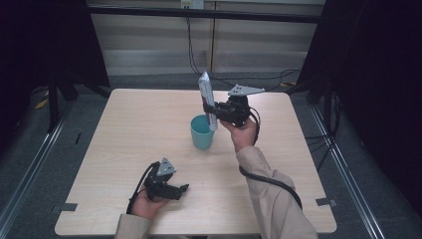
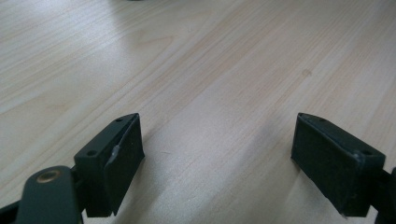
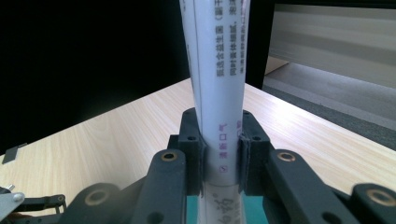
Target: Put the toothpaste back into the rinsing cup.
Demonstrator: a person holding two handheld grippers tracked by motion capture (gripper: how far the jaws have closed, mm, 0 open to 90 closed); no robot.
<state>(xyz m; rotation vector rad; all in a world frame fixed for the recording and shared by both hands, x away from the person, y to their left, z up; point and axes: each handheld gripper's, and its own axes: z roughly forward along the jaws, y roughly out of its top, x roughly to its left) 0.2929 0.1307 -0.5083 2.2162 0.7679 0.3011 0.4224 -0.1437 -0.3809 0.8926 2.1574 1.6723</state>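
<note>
Right now the white tube (image 1: pixel 207 99) stands nearly upright over the teal cup (image 1: pixel 201 132), its lower end at the cup's rim, pinched between the pads of the right gripper (image 1: pixel 217 112) near the table's (image 1: pixel 124 129) middle. By the near edge, the left gripper (image 1: pixel 183 189) rests with jaws spread, nothing between them.
</note>
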